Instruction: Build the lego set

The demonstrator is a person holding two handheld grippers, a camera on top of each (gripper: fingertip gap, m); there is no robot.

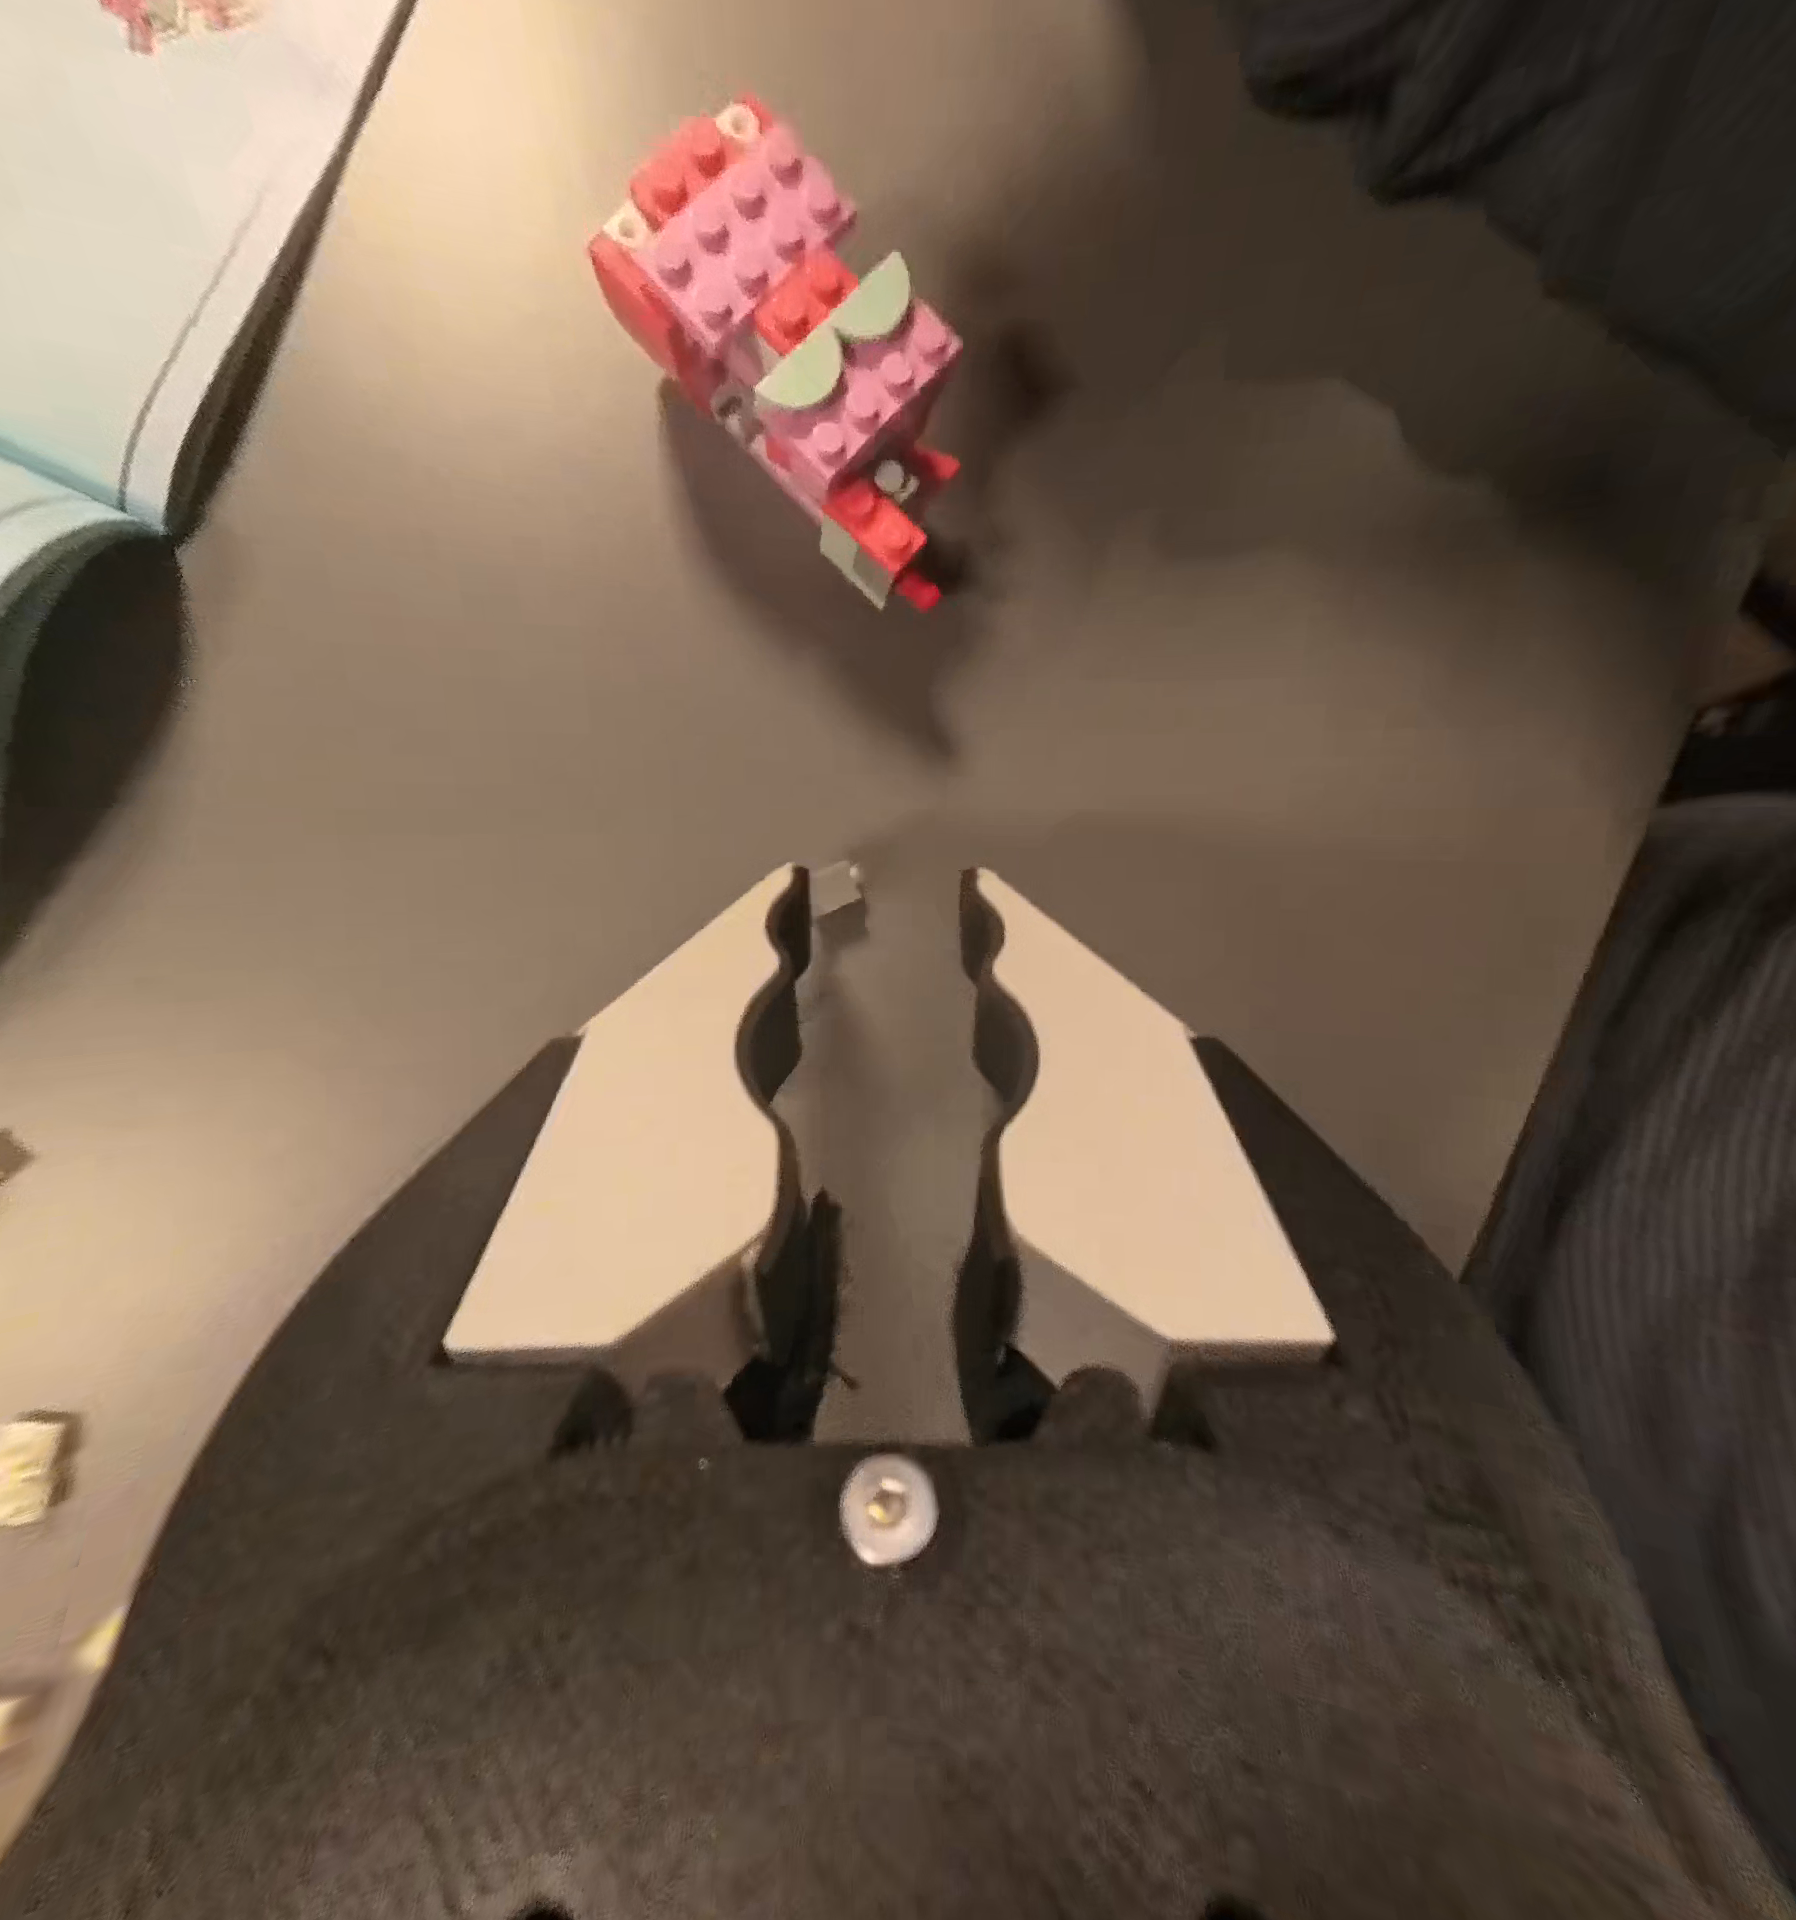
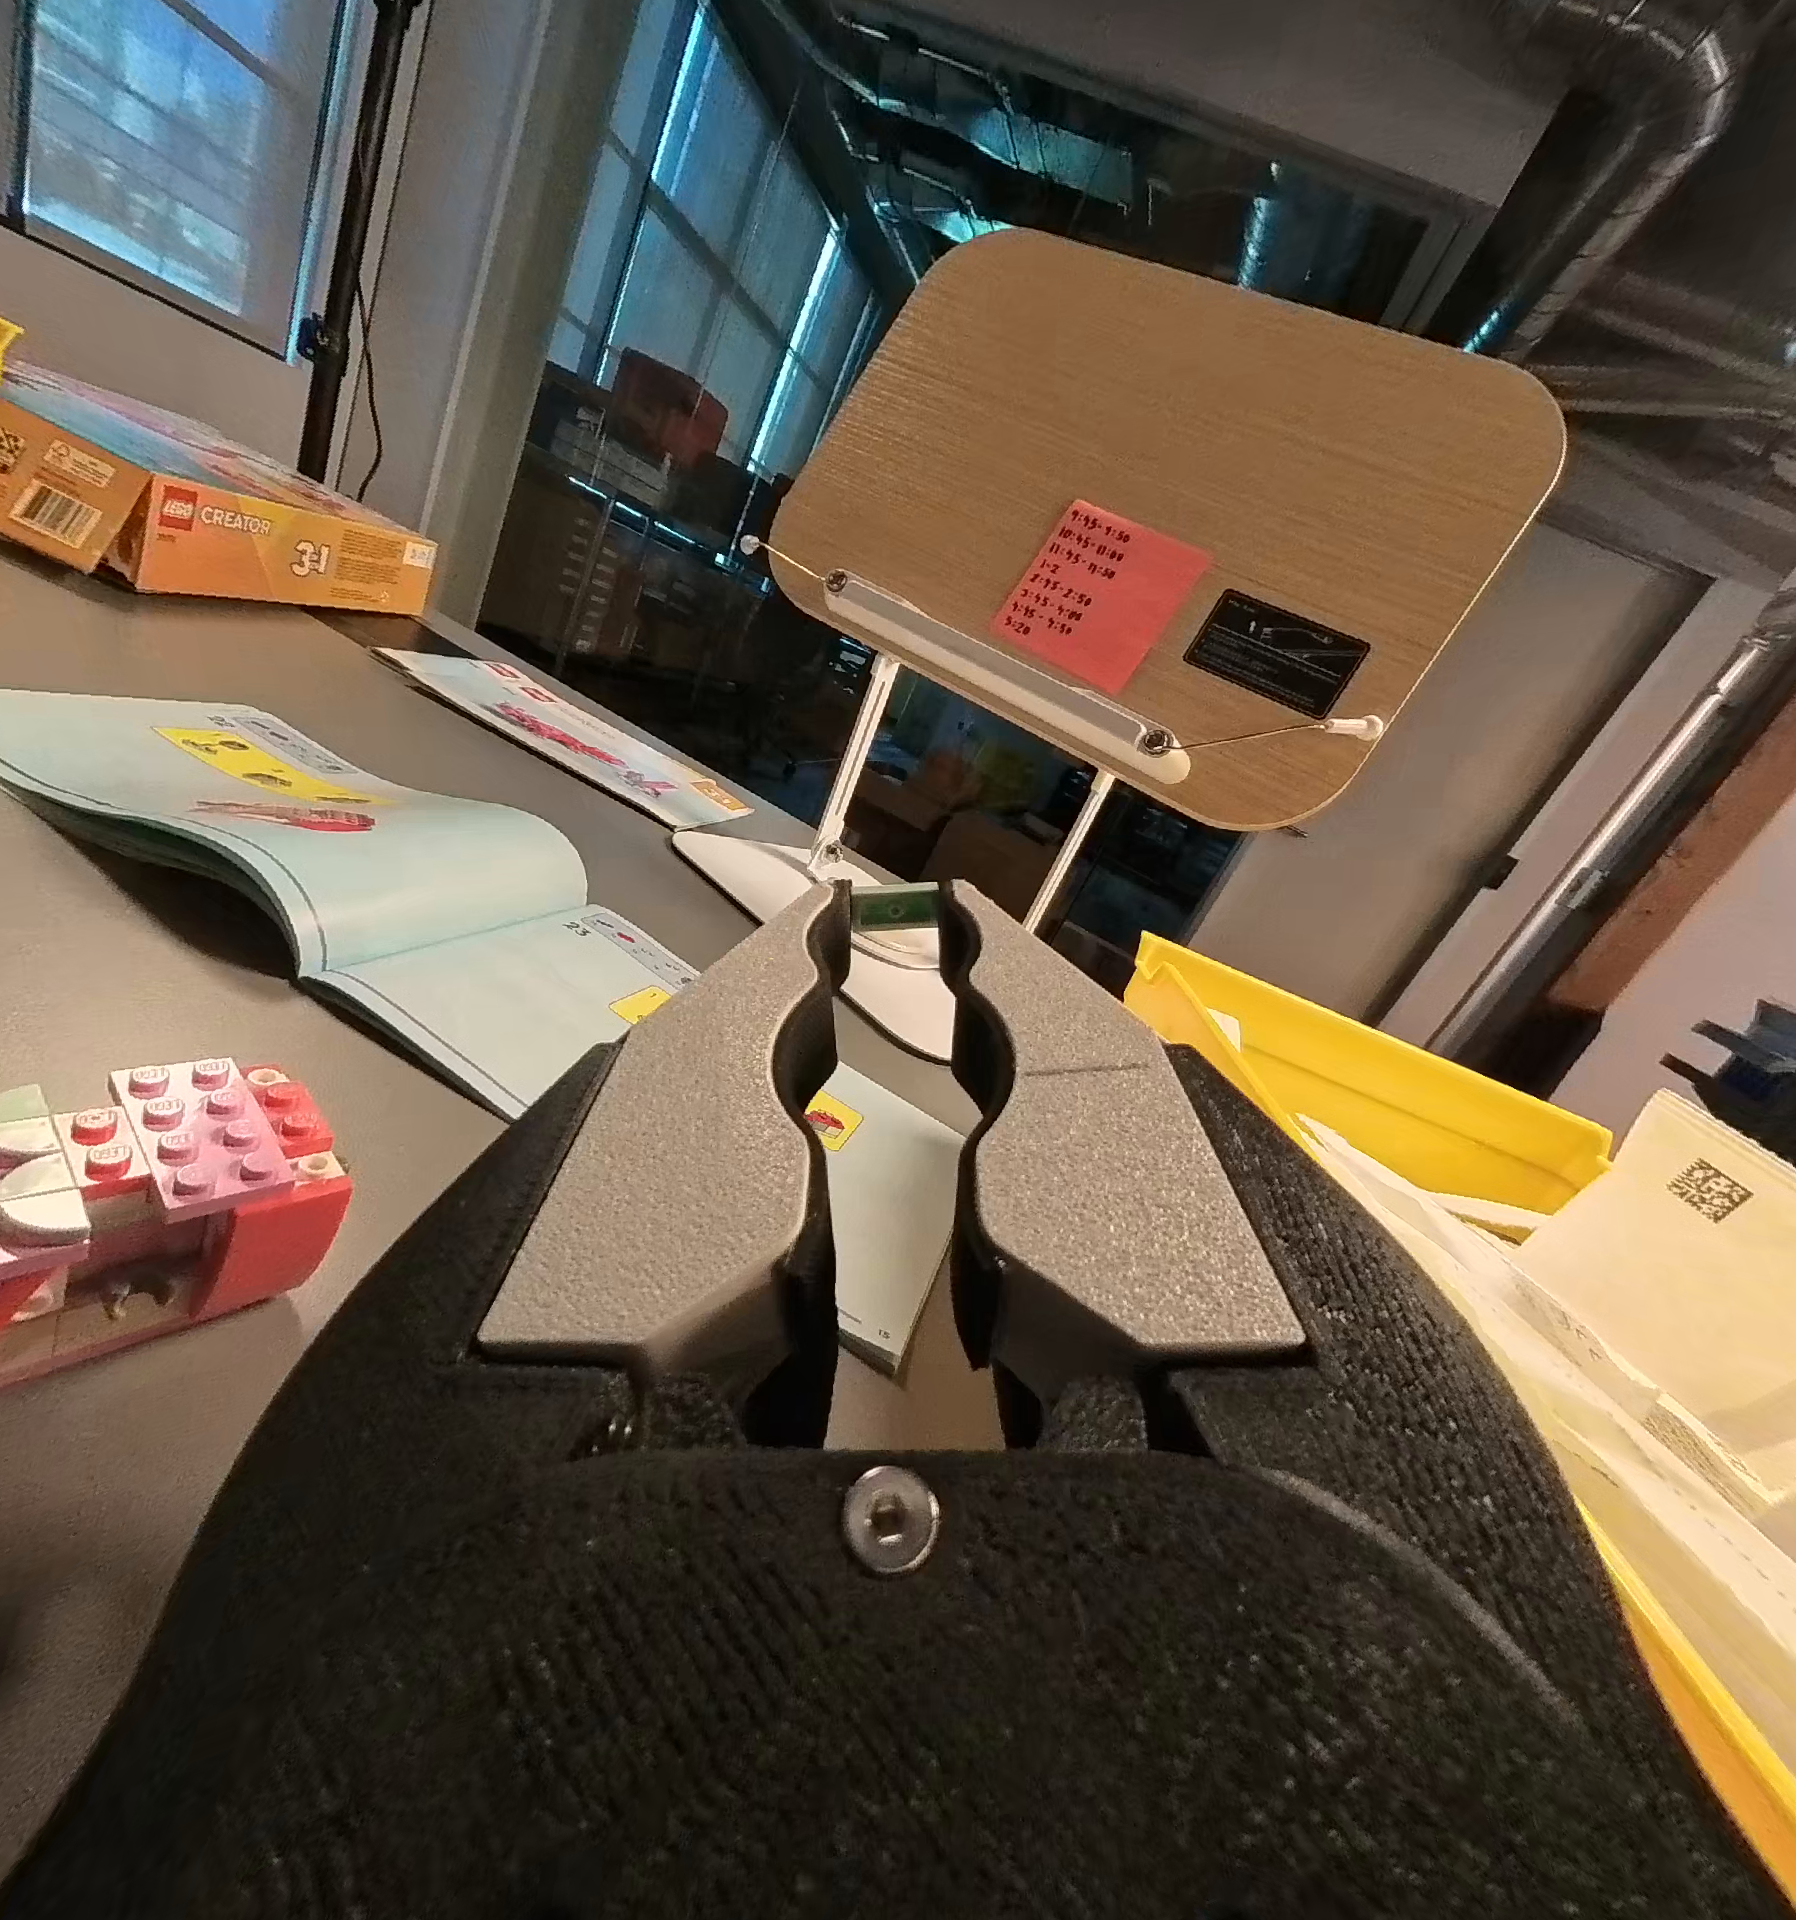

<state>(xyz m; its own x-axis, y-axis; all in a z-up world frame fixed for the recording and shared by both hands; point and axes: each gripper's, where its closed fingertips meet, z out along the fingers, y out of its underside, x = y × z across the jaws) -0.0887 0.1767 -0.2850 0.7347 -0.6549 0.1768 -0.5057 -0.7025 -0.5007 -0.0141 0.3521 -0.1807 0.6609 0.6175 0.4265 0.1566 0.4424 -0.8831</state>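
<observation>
Right tool (image 2: 894, 906) grips a small green piece (image 2: 892, 906) at its fingertips.

Left wrist view down onto table (image 1: 458, 727), right view level, sharing brick model (image 1: 769, 332).

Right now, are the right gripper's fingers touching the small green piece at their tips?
Touching. The right wrist view shows the small green piece spanning the space between both fingers of the right gripper, with no gap visible on either side.
</observation>
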